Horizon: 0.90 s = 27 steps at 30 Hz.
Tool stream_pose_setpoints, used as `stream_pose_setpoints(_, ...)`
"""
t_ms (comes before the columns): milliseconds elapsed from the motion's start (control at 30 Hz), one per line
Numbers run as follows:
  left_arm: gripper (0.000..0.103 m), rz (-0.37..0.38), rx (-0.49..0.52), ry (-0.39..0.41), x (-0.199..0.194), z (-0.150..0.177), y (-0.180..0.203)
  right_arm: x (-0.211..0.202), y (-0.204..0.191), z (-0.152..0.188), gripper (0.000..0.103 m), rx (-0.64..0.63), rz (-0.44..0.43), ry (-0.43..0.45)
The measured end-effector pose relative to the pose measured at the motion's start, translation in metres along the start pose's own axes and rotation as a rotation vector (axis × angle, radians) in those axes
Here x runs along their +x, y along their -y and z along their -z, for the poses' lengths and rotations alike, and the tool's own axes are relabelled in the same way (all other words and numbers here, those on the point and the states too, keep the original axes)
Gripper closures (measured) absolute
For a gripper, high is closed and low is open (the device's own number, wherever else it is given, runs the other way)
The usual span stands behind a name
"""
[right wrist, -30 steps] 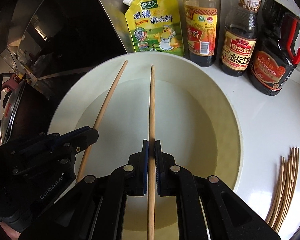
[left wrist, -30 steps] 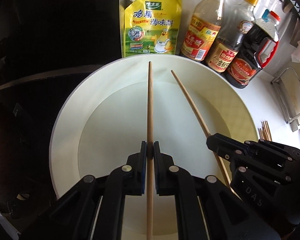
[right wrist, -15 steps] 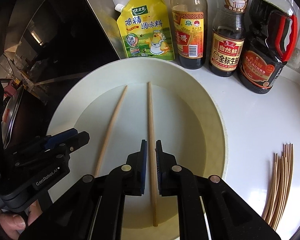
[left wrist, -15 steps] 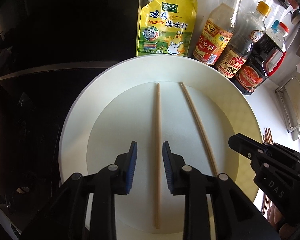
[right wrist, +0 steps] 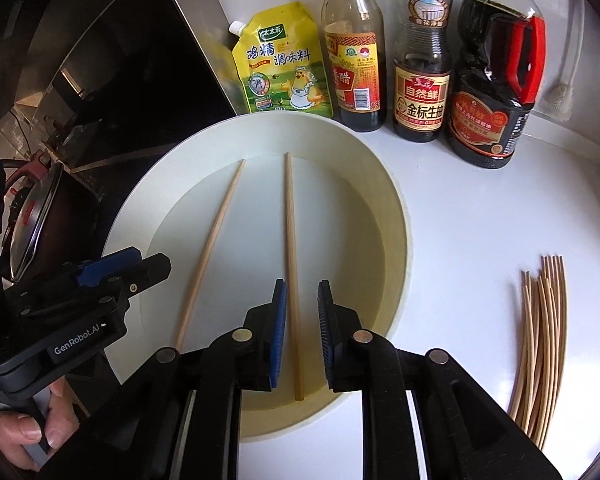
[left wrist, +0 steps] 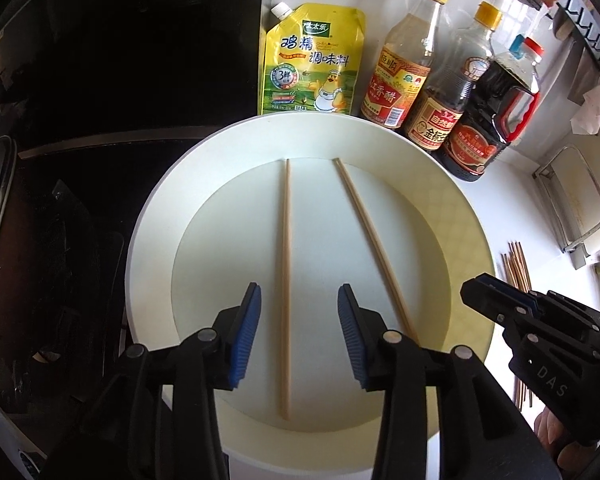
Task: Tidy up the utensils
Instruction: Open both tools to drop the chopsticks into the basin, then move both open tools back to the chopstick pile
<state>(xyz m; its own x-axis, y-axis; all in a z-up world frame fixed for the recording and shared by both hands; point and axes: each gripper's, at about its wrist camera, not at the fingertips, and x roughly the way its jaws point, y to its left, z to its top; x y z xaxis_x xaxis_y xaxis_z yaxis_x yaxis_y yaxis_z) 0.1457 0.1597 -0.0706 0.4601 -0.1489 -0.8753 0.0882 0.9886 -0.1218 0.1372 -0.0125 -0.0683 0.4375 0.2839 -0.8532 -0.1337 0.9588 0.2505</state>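
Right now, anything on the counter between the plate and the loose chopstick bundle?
Nothing: in the right wrist view, bare white counter separates the plate from the chopstick bundle.

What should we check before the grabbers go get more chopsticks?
1. Left gripper jaws opening, clear of left chopstick: ok.
2. Right gripper jaws opening, right chopstick between them, free: ok.
3. Both chopsticks lie flat inside the white plate: ok.
4. Chopsticks exactly parallel: not ok, they angle apart.
5. Loose chopstick bundle on counter, unobstructed: ok.
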Motion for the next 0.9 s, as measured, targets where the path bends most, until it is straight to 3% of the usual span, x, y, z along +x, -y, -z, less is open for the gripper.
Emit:
stream_pose_setpoints(333, 0.048, 0.016, 0.063, 0.01, -0.022, 0.02, 0.036, -0.047, 0.029, 0.029, 0.071, 0.062, 0.026, 0.079)
stream_pose_setpoints(500, 0.047, 0.032, 0.086, -0.001, -0.028, 0.032, 0.058, -0.071, 0.049, 0.046, 0.065, 0.09, 0.056, 0.105)
stream_pose_setpoints(900, 0.039, 0.05, 0.138, -0.021, -0.034, 0.06, 0.123, -0.106, 0.115, 0.088, 0.054, 0.154, 0.117, 0.094)
